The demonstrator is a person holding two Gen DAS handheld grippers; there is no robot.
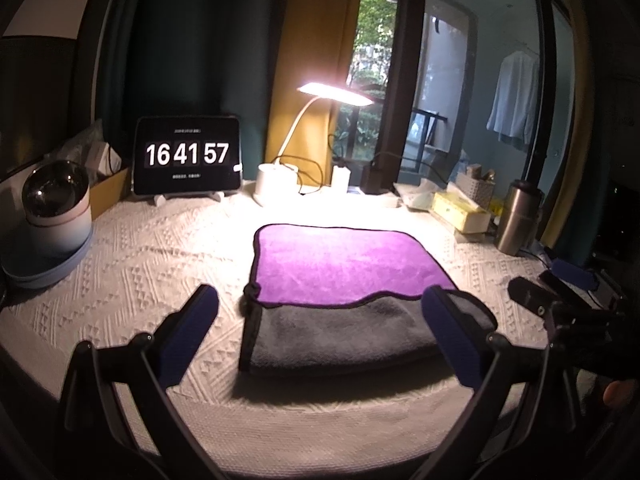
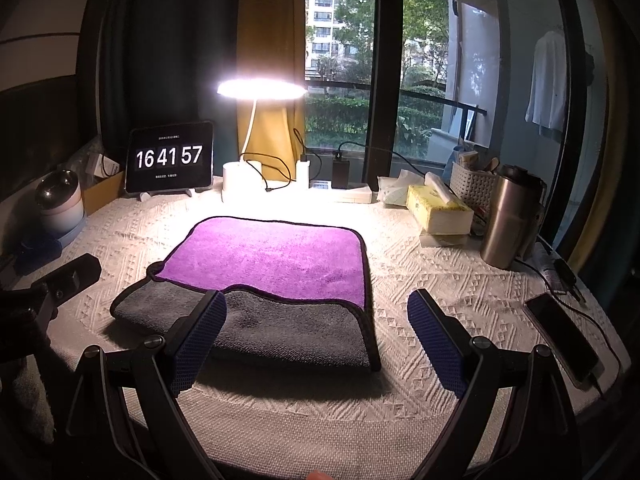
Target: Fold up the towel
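A towel (image 1: pixel 344 264), purple on one side and grey on the other, lies on the white textured tablecloth (image 1: pixel 160 264). Its near part is folded over and shows grey (image 1: pixel 340 336). My left gripper (image 1: pixel 320 320) is open and empty, hovering just in front of the towel's near edge. My right gripper (image 2: pixel 316 320) is open and empty over the towel's near right corner (image 2: pixel 368 356). The towel shows in the right wrist view too (image 2: pixel 272 256). The right gripper is seen from the side in the left wrist view (image 1: pixel 560 304).
A tablet clock (image 1: pixel 187 155) stands at the back left, a lit desk lamp (image 1: pixel 332 94) behind the towel. A pot on a plate (image 1: pixel 52 208) is at the left. A tissue box (image 2: pixel 436 208), a steel tumbler (image 2: pixel 506 220) and a phone (image 2: pixel 562 340) are at the right.
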